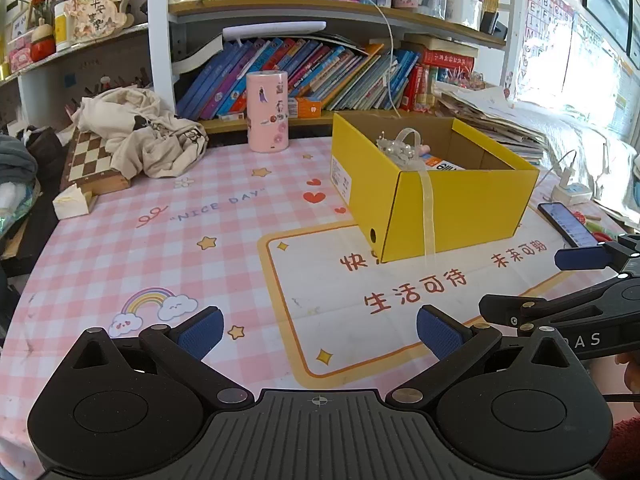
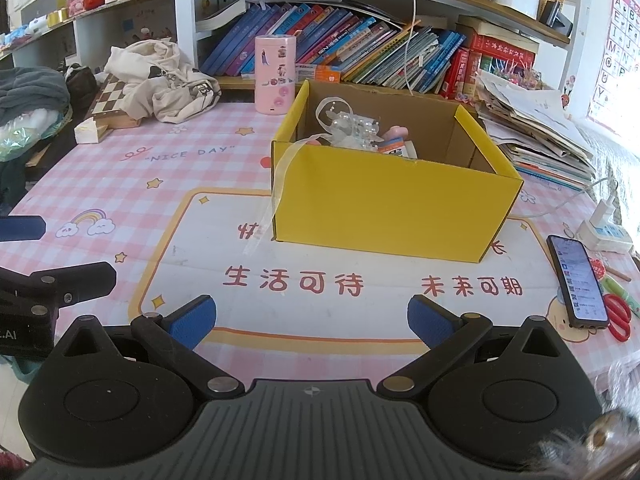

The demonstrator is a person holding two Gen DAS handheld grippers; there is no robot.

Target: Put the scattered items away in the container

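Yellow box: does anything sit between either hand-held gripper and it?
Nothing visible does. Only bare tablecloth lies between the right hand-held gripper and the yellow box. A sheer ribbon hangs over the box's front-left corner.

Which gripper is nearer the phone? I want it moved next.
Right. The phone lies just right of the right gripper, near its finger. The left gripper sits farther left, beyond the right one.

open yellow box (image 2: 392, 204) upright on the table, items inside, sheer ribbon (image 2: 280, 176) draped over its edge.
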